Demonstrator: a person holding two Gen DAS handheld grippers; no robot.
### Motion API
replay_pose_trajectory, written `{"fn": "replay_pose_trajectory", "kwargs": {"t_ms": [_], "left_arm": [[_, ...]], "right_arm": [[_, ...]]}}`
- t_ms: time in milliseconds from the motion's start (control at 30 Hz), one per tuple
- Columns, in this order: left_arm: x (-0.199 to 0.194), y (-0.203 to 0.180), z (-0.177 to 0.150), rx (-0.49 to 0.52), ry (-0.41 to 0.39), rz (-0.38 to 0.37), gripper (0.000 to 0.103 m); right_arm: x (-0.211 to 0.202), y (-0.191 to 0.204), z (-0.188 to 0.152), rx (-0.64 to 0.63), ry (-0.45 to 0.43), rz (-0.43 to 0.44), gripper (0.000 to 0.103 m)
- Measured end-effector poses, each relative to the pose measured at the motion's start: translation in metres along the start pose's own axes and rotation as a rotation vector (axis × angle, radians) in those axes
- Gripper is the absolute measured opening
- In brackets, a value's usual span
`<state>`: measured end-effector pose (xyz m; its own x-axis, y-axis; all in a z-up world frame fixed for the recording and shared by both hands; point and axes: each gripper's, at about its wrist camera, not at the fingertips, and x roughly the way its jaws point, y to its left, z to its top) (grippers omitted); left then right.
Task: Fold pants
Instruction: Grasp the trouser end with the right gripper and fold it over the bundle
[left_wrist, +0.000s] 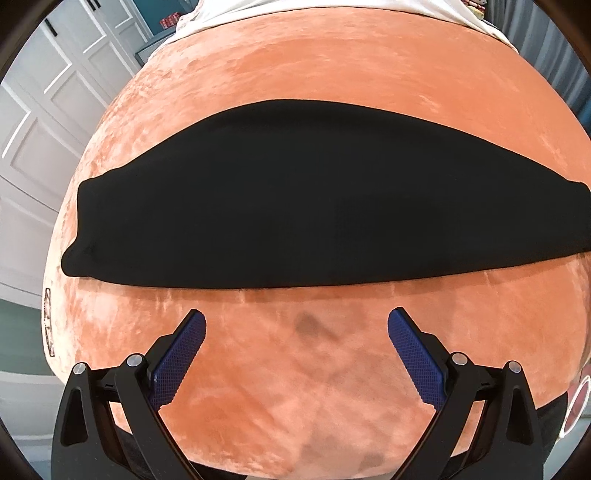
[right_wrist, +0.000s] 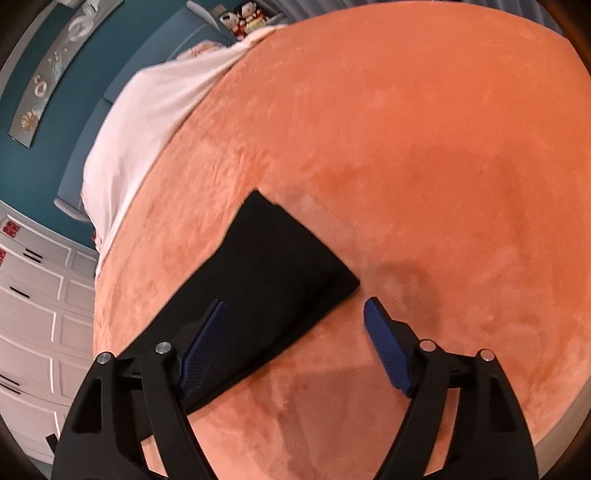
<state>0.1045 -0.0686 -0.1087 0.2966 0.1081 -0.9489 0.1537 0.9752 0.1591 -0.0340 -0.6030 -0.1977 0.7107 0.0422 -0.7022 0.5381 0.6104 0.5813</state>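
Observation:
The black pants (left_wrist: 314, 206) lie flat as a long folded strip across the orange plush blanket (left_wrist: 314, 74). My left gripper (left_wrist: 296, 325) is open and empty, above the blanket just in front of the strip's near edge. In the right wrist view the pants (right_wrist: 273, 273) show one end with a squared corner. My right gripper (right_wrist: 293, 314) is open and empty above that end: its left finger (right_wrist: 201, 347) is over the black cloth, its right finger (right_wrist: 386, 347) over the blanket.
A white sheet (right_wrist: 147, 122) covers the bed's far end. White panelled wardrobe doors (left_wrist: 40, 122) stand to the left, past the bed's edge. A teal wall (right_wrist: 74, 122) with a long framed picture stands behind the bed. Small figurines (right_wrist: 243, 18) sit at the back.

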Motion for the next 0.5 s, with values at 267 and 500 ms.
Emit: {"fn": "replay_pose_trajectory", "kwargs": {"t_ms": [267,500], "left_arm": [[0.001,0.011,0.003,-0.023,-0.008,-0.004,0.098],[-0.004,0.029,-0.003,-0.034,-0.04,-0.007,0.098]], "right_arm": [[0.034,0.009,0.01,0.048,-0.034,-0.075,0.028],[0.003,0.084,0.0,-0.074,-0.091,-0.023,0.017]]}}
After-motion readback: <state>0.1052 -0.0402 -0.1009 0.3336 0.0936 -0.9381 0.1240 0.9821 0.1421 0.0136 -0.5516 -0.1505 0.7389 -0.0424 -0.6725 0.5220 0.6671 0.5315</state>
